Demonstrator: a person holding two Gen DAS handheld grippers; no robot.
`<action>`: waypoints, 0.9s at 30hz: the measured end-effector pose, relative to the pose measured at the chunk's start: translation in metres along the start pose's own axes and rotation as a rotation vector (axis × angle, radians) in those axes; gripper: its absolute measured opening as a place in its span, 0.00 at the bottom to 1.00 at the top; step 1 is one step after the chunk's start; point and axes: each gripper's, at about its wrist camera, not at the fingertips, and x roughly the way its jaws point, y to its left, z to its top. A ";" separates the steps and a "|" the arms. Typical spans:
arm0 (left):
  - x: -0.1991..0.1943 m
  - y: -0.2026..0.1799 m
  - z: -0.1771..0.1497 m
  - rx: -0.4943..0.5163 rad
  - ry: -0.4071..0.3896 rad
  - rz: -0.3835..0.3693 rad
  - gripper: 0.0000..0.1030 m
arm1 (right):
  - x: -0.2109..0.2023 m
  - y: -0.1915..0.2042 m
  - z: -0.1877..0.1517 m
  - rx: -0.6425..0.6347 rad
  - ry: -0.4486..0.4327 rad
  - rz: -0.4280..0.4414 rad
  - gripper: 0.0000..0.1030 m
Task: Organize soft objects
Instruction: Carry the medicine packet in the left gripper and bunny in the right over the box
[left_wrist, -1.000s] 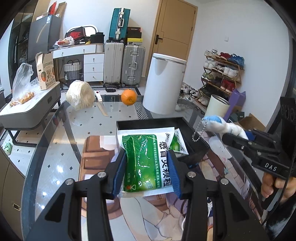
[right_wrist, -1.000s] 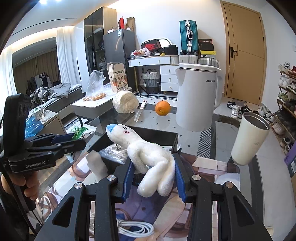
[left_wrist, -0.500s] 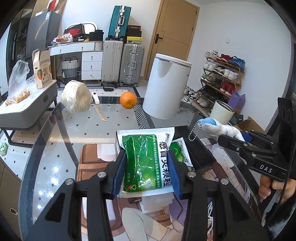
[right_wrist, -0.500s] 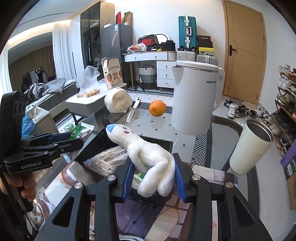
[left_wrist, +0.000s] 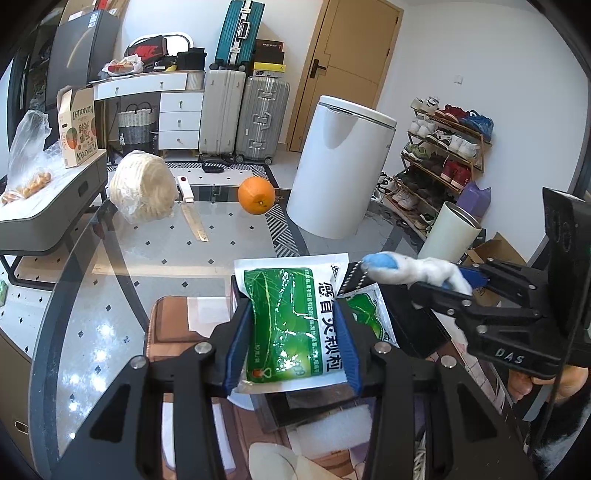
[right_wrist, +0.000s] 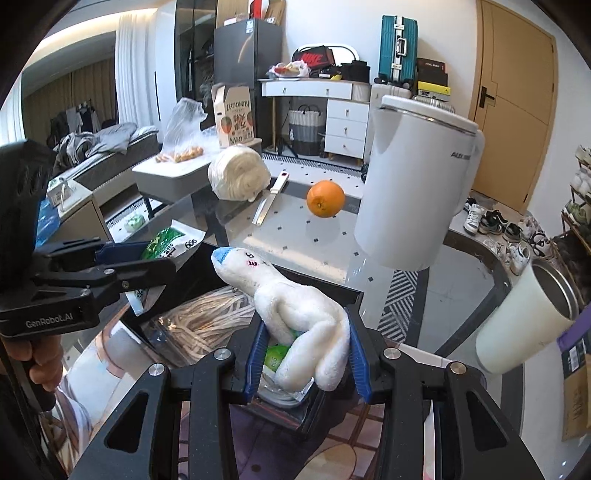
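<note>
Left gripper (left_wrist: 291, 341) fingers closed on glossy green-and-white sachet (left_wrist: 286, 321), right gripper (right_wrist: 308, 354) fingers pinching fluffy white plush toy (right_wrist: 295, 306) above black box (right_wrist: 207, 266), glass bench (left_wrist: 155, 243).

Glossy plastic sachet (left_wrist: 291, 325); fluffy plush toy (right_wrist: 299, 314); reflective glass table (left_wrist: 110, 266).

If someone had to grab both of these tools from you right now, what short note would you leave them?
Left hand-held gripper: shut on the green sachet, held above the black box.
Right hand-held gripper: shut on the white plush toy, also over the box.
Already in the box: a bag of pale cord and another green sachet.
Left: lower and release both items into the box. The orange, knife and kettle at the back look untouched.
</note>
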 end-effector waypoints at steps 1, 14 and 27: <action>0.001 0.000 0.000 0.001 0.002 -0.002 0.41 | 0.004 0.000 0.000 -0.006 0.006 0.000 0.39; 0.018 0.000 0.005 0.015 0.027 -0.006 0.41 | 0.044 0.013 0.006 -0.116 0.089 -0.027 0.39; 0.030 -0.006 0.004 0.045 0.069 -0.018 0.41 | 0.073 0.018 0.010 -0.157 0.155 -0.033 0.39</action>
